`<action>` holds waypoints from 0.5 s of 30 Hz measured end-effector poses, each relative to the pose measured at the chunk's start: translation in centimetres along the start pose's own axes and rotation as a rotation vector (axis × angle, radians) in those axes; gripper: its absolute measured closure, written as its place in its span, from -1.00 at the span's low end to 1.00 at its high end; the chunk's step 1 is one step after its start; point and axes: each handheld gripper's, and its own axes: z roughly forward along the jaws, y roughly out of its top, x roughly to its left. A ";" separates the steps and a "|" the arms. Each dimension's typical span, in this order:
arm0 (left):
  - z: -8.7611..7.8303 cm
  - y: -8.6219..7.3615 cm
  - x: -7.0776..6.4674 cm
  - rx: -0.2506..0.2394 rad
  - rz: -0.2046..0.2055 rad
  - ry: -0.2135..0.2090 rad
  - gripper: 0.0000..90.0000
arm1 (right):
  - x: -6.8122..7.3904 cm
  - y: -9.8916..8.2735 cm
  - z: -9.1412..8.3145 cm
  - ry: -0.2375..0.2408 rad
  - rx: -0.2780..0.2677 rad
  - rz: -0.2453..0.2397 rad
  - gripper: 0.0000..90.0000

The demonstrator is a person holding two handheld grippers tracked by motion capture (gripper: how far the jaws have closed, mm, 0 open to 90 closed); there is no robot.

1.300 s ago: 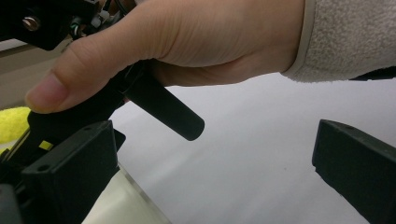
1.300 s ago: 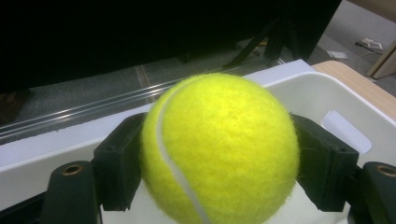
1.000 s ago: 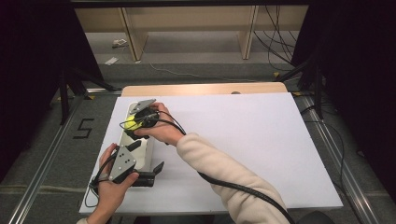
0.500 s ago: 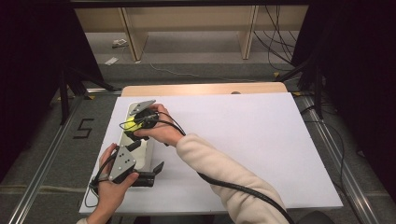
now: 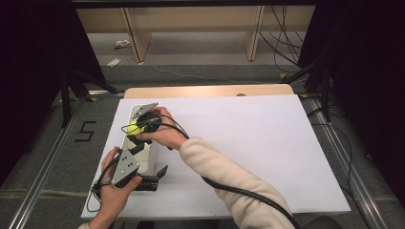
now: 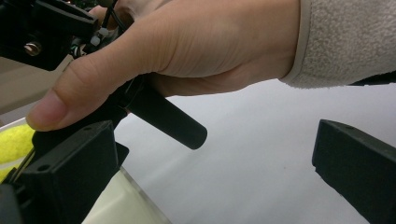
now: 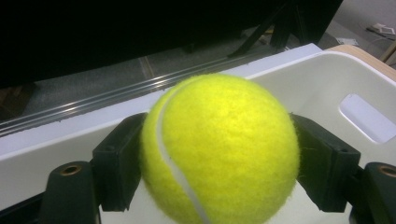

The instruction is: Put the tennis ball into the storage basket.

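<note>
A yellow tennis ball is clamped between the two black jaws of my right gripper. It hangs just over the inside of a white bin at the table's left side. My left gripper sits at the bin's near end with its jaws wide open. One jaw stands by the bin's wall and the other over the white table. In the left gripper view the person's right hand is close above, and a bit of the ball shows at the left edge.
The white tabletop stretches to the right of the bin. The bin has a cut-out handle in its end wall. A cable trails along the right sleeve. Metal rails and dark stands flank the table.
</note>
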 end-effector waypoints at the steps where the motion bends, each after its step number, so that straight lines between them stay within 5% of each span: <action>1: 0.0 0.0 0.0 0.000 0.000 0.000 -1.00 | 0.0 0.0 0.0 -0.001 0.002 0.000 -0.43; 15: 0.0 0.0 0.0 0.001 0.000 -0.001 -1.00 | 0.0 0.6 -0.6 -0.007 -0.017 -0.003 -0.64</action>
